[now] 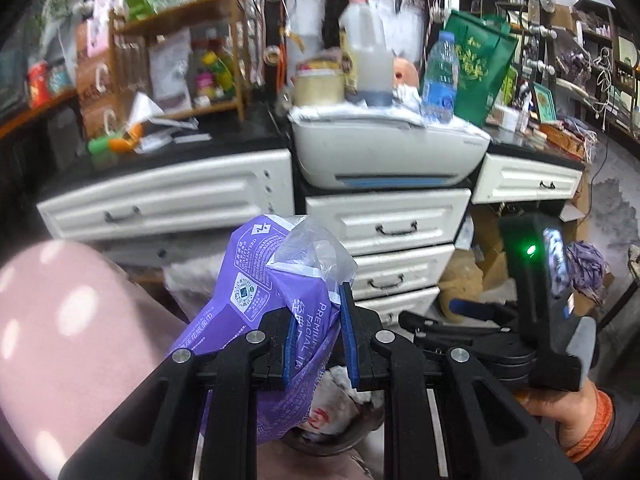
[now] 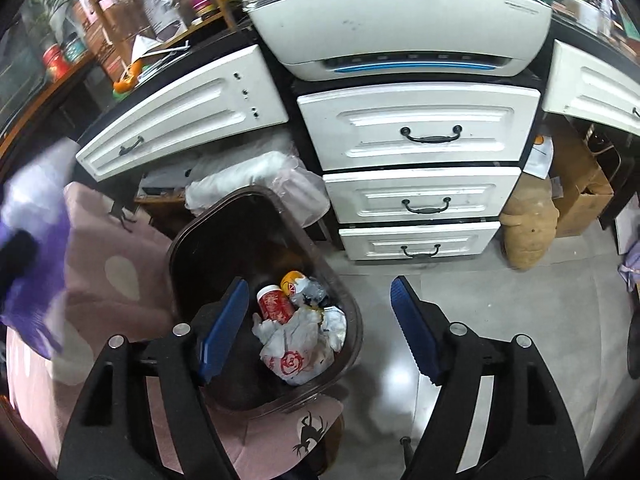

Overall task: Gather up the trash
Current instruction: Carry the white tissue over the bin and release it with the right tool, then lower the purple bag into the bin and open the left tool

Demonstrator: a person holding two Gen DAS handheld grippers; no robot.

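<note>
Left tongs (image 1: 316, 344): pinched nearly closed on the purple wrapper (image 1: 256, 292), held up in the air over the bin.
Right tongs (image 2: 316, 328): wide apart, holding nothing, above the bin (image 2: 200, 224).
Wrapper: thin, soft, crinkly film, likely very light and slippery; a grip on a bunched fold looks safest.
Bin: on the floor before the drawers (image 2: 420, 136); holds a red can (image 2: 274, 306) and crumpled bags.
Hidden: in the left view the bin is almost wholly covered; the wrapper is a blur in the right view.
</note>
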